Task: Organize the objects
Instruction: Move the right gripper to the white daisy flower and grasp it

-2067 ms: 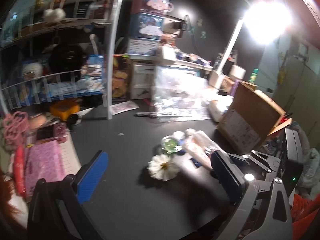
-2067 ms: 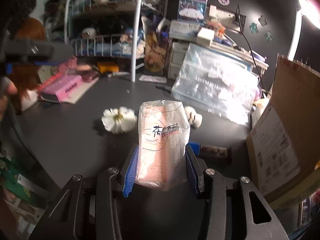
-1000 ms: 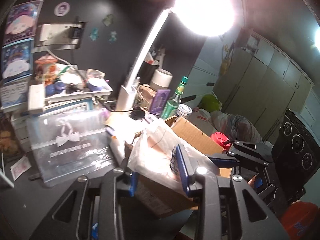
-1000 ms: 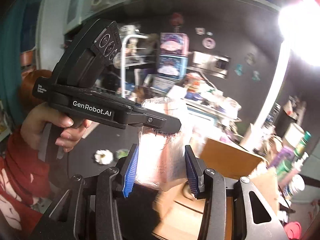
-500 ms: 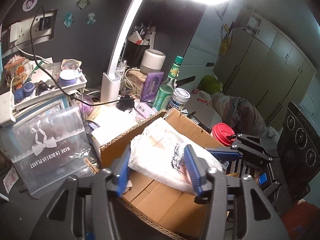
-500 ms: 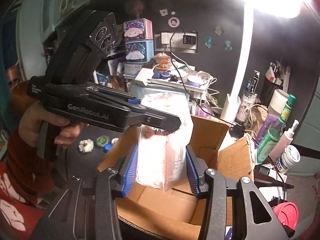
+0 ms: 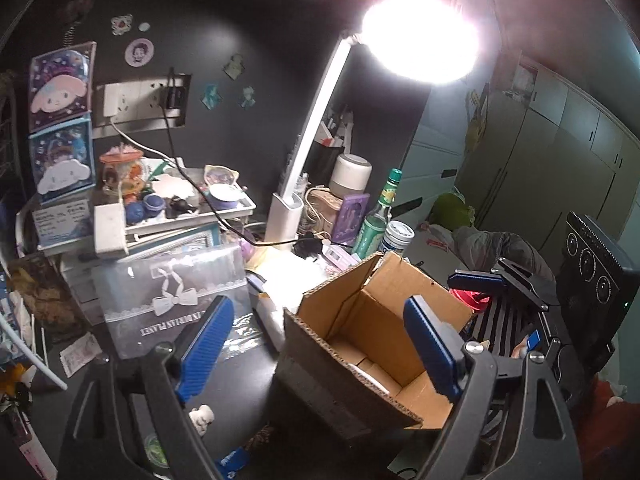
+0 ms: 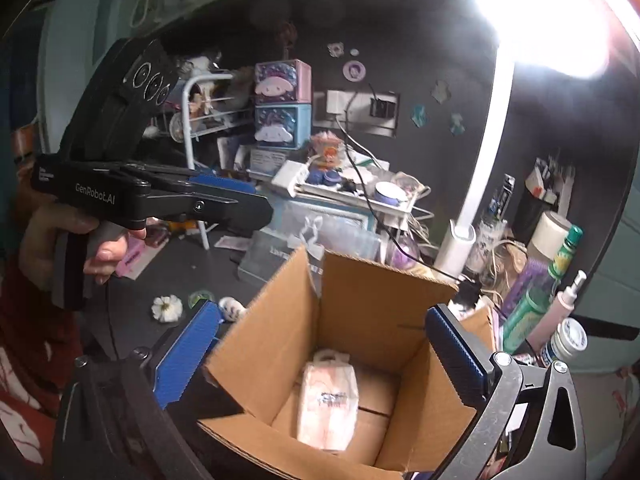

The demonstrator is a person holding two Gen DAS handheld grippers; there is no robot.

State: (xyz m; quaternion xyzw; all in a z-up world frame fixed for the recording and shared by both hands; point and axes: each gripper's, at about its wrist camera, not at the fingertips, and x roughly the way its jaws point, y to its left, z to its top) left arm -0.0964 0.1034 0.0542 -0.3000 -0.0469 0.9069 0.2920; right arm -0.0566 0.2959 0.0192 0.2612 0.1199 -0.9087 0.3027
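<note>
An open cardboard box (image 7: pixel 352 320) (image 8: pixel 372 292) stands on the dark desk below both grippers. A pink-white plastic packet (image 8: pixel 328 404) lies on the box floor, and a pale edge of something (image 7: pixel 372 376) shows low inside it. My right gripper (image 8: pixel 322 356) hangs over the box with its jaws opening wide and nothing between them. My left gripper (image 7: pixel 316 348) is by the box's near left corner, its jaws also opening and empty. A hand holds the left gripper (image 8: pixel 256 200) at the left of the right wrist view.
A white desk lamp (image 7: pixel 288 208) and bottles (image 8: pixel 556 280) crowd the desk behind the box. A clear zip bag (image 7: pixel 172 292) leans to its left. A white flower (image 8: pixel 167 307) and small trinkets (image 8: pixel 232 308) lie on the desk left of the box.
Both grippers carried plastic packets over the box and opened. The packets are gone from the jaws, and one now lies in the box. The left gripper drew back to the left.
</note>
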